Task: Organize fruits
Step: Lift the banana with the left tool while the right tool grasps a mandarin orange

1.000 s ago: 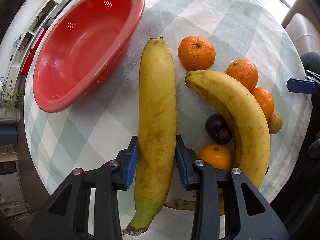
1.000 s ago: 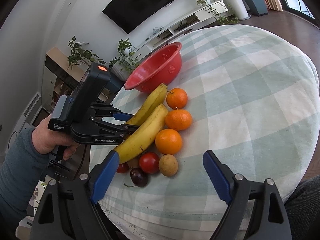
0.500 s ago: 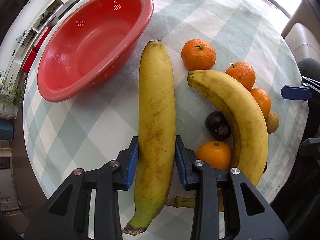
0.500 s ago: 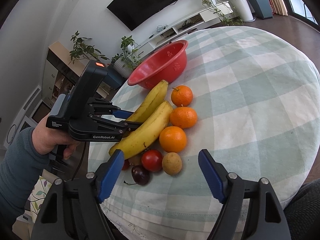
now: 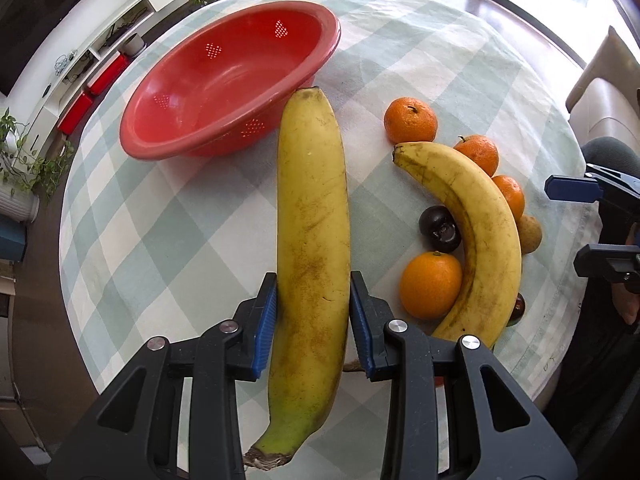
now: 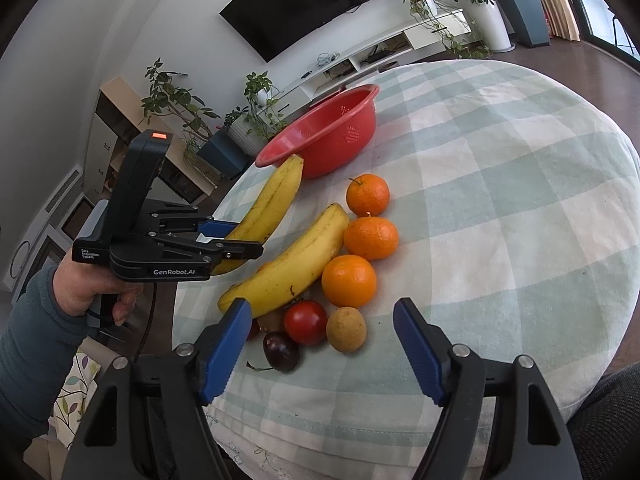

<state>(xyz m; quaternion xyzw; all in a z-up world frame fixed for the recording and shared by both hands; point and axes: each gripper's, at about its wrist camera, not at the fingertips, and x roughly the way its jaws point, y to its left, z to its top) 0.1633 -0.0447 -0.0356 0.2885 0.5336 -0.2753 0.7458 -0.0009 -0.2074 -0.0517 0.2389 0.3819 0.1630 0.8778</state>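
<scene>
My left gripper (image 5: 313, 320) is shut on a long yellow banana (image 5: 312, 220), held clear of the checked tablecloth with its tip near the rim of the red bowl (image 5: 160, 152). From the right wrist view, this left gripper (image 6: 236, 240) and the held banana (image 6: 276, 196) are lifted beside the bowl (image 6: 332, 136). A second banana (image 6: 292, 264), three oranges (image 6: 370, 238), a tomato (image 6: 306, 322), a dark plum (image 6: 280, 352) and a small tan fruit (image 6: 346, 328) lie on the cloth. My right gripper (image 6: 322, 304) hovers at the near table edge, its jaws closing with nothing pressed between them.
The round table (image 6: 500, 208) drops off at its near edge below my right gripper. A person's hand and sleeve (image 6: 76, 292) hold the left gripper. Shelves, potted plants (image 6: 260, 96) and a wall screen stand behind the table.
The left gripper has carried the banana up and toward the red bowl, away from the other fruit. The right gripper's jaws have narrowed while it stayed in place.
</scene>
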